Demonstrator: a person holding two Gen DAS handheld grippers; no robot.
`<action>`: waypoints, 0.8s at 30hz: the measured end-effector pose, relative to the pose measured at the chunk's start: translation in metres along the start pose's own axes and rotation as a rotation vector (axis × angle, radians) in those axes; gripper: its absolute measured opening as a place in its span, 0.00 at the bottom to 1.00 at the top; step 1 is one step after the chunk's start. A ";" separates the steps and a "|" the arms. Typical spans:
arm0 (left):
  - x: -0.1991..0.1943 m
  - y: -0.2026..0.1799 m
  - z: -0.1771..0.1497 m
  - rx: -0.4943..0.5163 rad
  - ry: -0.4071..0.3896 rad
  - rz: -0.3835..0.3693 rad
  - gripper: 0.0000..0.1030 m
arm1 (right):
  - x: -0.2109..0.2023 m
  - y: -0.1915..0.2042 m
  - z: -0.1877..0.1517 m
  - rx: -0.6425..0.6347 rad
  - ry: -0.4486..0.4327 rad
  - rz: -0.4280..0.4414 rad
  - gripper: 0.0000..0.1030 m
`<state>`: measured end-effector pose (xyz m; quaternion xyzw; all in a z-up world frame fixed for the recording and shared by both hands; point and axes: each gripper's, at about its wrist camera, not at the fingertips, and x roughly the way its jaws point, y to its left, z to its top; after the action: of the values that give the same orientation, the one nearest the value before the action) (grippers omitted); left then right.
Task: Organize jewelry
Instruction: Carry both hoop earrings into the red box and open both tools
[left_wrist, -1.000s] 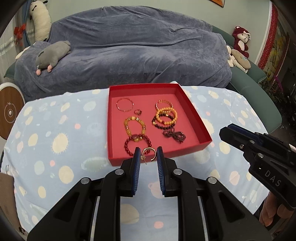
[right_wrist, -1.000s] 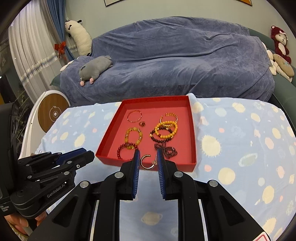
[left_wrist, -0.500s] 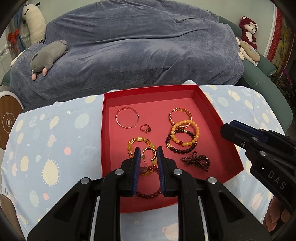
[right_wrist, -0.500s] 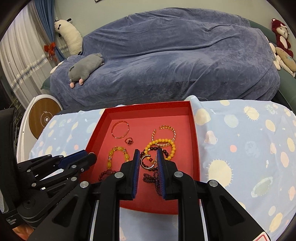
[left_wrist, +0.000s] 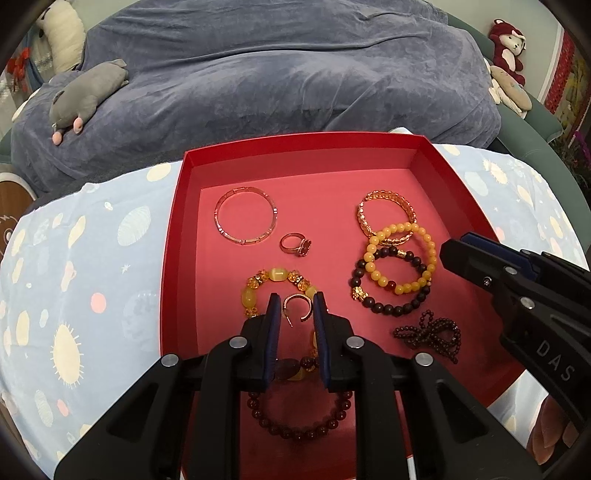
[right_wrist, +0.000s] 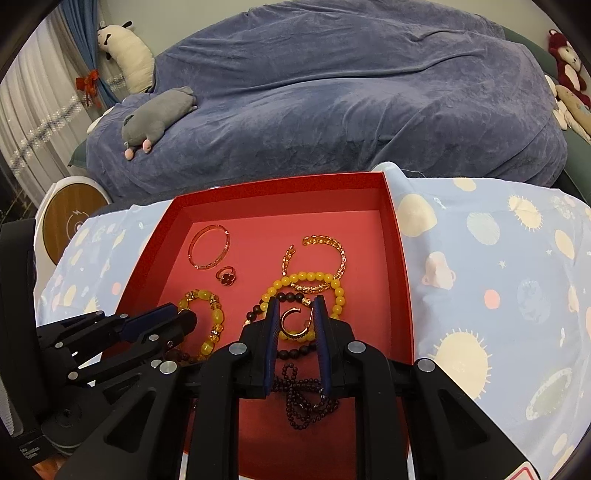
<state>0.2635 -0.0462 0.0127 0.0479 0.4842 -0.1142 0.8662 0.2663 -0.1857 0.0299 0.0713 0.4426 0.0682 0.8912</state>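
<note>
Clearly poised for a drop: left gripper (left_wrist: 296, 308) pinched narrow on a gold hoop earring (left_wrist: 295, 307), right gripper (right_wrist: 295, 314) likewise clamped on its twin earring (right_wrist: 293, 320). Both hung low over the red tray (left_wrist: 177, 229), above the beaded bracelets, probably to keep the matching pair together among the jewelry already inside.

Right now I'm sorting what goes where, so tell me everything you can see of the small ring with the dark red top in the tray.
The ring is a thin, rose-gold-looking metal band topped with a dark red, clover-shaped piece. It lies on its side on the floor of the red tray, its band opening partly facing up. It sits alone just below the thin rose-gold bangle, touching nothing else and clear of both grippers.
</note>
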 end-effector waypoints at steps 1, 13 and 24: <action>0.002 0.000 0.000 -0.001 0.002 0.001 0.17 | 0.002 0.000 0.000 0.000 0.002 -0.002 0.17; -0.001 0.000 0.003 -0.005 -0.019 0.047 0.43 | 0.002 0.004 -0.004 -0.011 0.004 -0.022 0.22; -0.054 -0.001 -0.015 -0.028 -0.056 0.030 0.48 | -0.052 0.011 -0.022 -0.016 -0.033 -0.035 0.39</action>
<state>0.2234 -0.0359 0.0506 0.0399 0.4605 -0.0958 0.8816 0.2172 -0.1826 0.0596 0.0577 0.4287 0.0551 0.8999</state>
